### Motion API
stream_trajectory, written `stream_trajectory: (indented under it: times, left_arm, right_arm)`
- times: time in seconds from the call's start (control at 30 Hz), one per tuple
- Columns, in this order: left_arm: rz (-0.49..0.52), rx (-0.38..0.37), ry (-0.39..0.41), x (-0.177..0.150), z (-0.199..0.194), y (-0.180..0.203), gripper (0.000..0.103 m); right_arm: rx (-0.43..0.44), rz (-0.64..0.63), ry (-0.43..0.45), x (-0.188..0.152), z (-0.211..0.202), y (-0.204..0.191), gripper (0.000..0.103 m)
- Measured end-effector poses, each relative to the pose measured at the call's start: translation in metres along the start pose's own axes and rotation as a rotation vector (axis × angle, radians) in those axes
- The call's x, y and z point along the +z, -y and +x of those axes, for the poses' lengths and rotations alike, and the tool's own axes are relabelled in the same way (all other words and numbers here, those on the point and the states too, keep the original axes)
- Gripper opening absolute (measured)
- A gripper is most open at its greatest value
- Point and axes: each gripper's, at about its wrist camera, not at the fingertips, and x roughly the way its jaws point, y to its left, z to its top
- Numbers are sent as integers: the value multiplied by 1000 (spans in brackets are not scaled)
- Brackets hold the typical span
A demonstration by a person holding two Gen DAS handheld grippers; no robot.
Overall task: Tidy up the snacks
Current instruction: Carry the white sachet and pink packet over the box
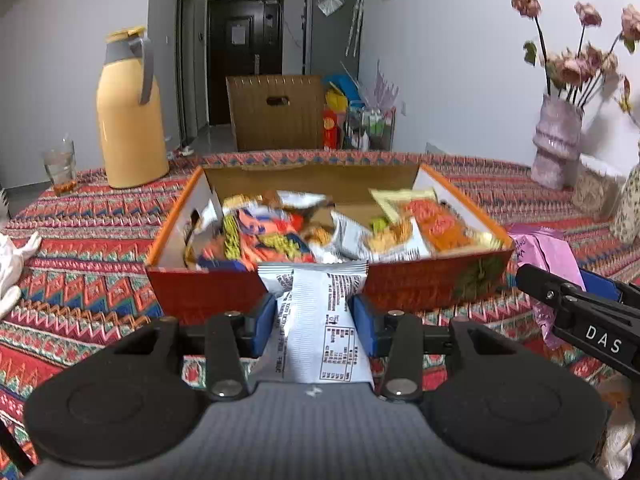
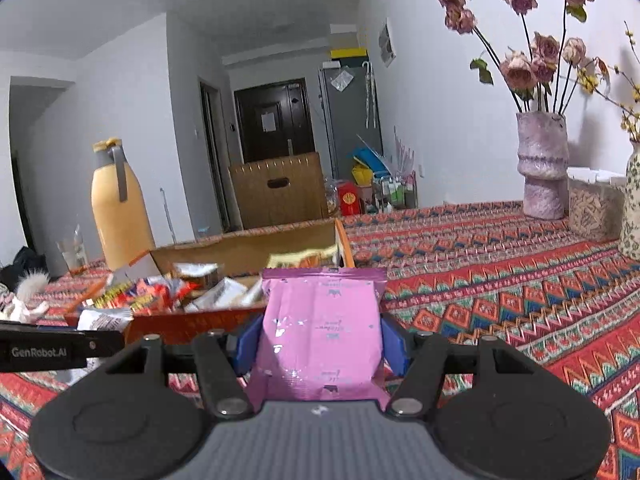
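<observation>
White packet (image 1: 320,320) pinched in left gripper (image 1: 316,316) jaws — just short of the orange box's (image 1: 420,284) near wall | pink packet (image 2: 320,332) clamped in right gripper (image 2: 322,336) — both poised to drop in with the other snacks.

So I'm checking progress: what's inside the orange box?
The orange box holds a heap of snack packets, with bare cardboard at the back. Anything beneath the heap is hidden.
</observation>
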Motion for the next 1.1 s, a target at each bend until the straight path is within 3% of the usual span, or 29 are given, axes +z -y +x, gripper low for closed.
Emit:
stream_trajectory:
  times: [0.33, 0.7, 0.97, 1.1]
  left_arm:
    - [-31, 22, 76, 37, -4, -11, 44]
    - [-77, 72, 132, 82, 24, -33, 44]
    - [-103, 105, 135, 91, 64, -40, 43]
    - [-98, 112, 86, 81, 86, -45, 43]
  right_arm:
    - [31, -47, 61, 43, 12, -29, 61]
    - [27, -67, 82, 77, 60, -48, 61]
    - [20, -26, 62, 73, 107, -48, 61]
    - [35, -33, 11, 61, 122, -45, 61]
